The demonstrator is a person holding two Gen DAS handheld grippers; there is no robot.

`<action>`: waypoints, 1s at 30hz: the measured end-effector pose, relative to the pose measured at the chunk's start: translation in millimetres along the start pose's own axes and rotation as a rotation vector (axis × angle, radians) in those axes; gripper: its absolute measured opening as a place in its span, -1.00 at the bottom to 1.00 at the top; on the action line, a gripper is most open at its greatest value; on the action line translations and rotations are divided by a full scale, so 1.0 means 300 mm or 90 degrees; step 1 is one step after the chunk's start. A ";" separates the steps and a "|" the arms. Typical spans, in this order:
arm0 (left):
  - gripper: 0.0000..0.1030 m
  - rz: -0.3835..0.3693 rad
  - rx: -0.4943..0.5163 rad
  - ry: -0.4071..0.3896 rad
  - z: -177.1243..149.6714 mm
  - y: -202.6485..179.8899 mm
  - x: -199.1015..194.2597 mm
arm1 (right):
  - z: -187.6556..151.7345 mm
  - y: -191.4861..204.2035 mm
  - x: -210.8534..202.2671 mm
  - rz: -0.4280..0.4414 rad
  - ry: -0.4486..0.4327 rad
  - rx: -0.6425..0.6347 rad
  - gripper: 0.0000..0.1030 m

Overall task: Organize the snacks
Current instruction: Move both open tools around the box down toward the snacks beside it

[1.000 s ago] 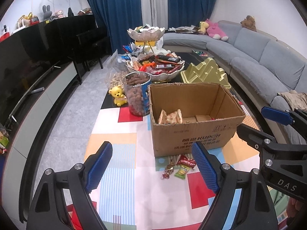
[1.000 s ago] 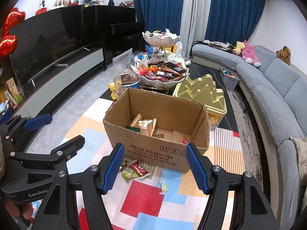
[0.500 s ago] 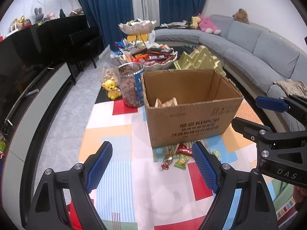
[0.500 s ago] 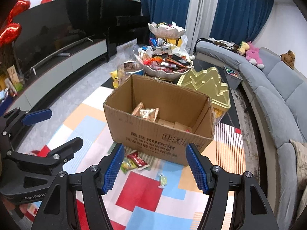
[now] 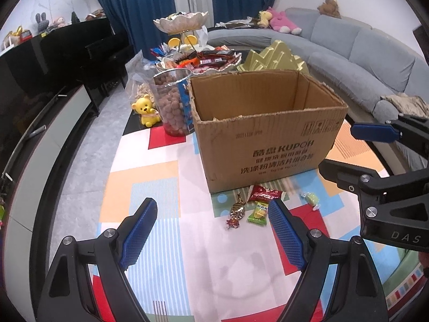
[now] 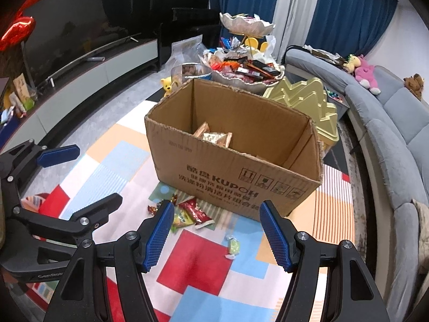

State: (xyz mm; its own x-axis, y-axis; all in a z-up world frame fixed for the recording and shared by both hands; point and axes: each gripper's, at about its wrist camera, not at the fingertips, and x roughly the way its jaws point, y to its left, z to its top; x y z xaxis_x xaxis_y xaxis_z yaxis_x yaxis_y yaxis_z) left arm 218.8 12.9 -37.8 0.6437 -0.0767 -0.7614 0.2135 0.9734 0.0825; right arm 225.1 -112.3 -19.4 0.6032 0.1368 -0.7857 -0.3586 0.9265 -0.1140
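Note:
An open cardboard box (image 5: 268, 139) stands on a colourful mat; it also shows in the right wrist view (image 6: 230, 161) with snack packets inside (image 6: 214, 137). Loose snacks lie in front of it: a red packet (image 5: 264, 192), a green packet (image 5: 258, 213), a gold wrapped candy (image 5: 237, 212) and a pale green candy (image 5: 311, 198). The right wrist view shows the red packet (image 6: 197, 212) and the pale green candy (image 6: 232, 247). My left gripper (image 5: 213, 230) is open and empty above the mat, just before the snacks. My right gripper (image 6: 217, 230) is open and empty, above the candy.
Behind the box stand a jar of brown snacks (image 5: 174, 102), a yellow bear toy (image 5: 147, 110), a tiered bowl stand heaped with snacks (image 5: 198, 59) and a gold tree-shaped tin (image 5: 273, 59). A grey sofa (image 5: 362, 61) curves on the right, a black TV cabinet (image 5: 40, 139) on the left.
Both grippers have dropped lower and come closer to the box and the loose snacks in front of it. Both stay open and empty.

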 end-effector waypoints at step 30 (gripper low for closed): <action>0.45 -0.022 0.087 0.014 -0.101 -0.061 0.272 | -0.082 0.049 0.306 0.075 0.044 -0.140 -0.01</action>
State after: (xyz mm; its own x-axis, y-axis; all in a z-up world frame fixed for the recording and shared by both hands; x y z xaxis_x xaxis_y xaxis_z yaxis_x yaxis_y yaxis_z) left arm 245.2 -4.8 -121.0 0.6182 -0.1028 -0.7793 0.3338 0.9319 0.1419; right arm 257.5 -94.9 -108.2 0.5008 0.2084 -0.8401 -0.5745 0.8060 -0.1426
